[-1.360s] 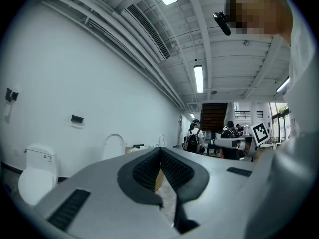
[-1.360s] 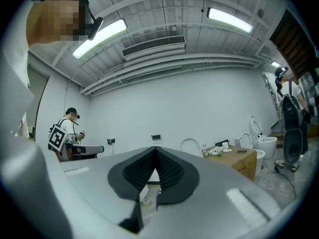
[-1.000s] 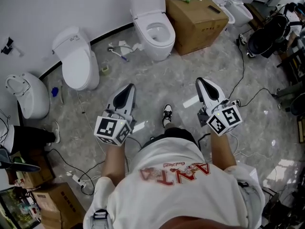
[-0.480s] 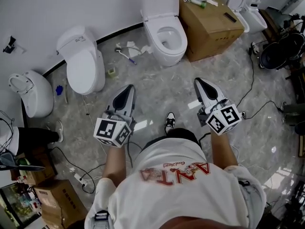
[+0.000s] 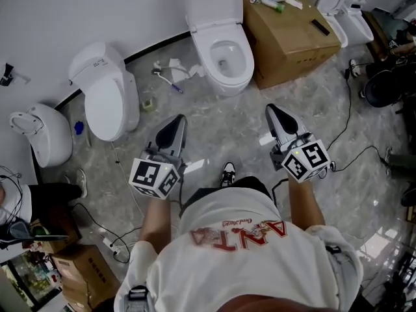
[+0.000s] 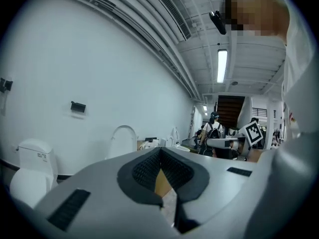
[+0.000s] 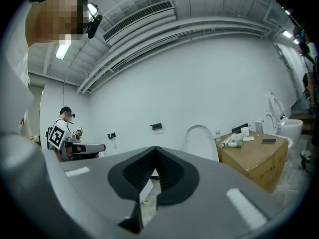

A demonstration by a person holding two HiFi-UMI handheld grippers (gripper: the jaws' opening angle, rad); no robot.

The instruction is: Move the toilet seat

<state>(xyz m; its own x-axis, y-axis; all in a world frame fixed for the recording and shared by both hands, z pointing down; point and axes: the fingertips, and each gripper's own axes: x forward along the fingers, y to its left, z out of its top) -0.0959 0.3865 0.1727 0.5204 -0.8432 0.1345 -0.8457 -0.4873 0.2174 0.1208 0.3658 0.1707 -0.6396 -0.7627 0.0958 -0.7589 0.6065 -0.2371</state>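
While both grippers hang above the grey floor (image 5: 224,129), neither touches any fixture. Left gripper (image 5: 177,119): jaws clenched, nothing between them. Right gripper (image 5: 272,108): likewise clenched and empty (both point toward the wall). Seat (image 5: 210,60): at the bowl of the open toilet (image 5: 224,77), lid (image 5: 209,2) raised, well ahead of both grippers, between 1 closed toilet (image 5: 107,90) at left and a box (image 5: 289,31) at right.

Workshop, loose toilets (image 5: 221,51), cardboard box (image 5: 292,34)
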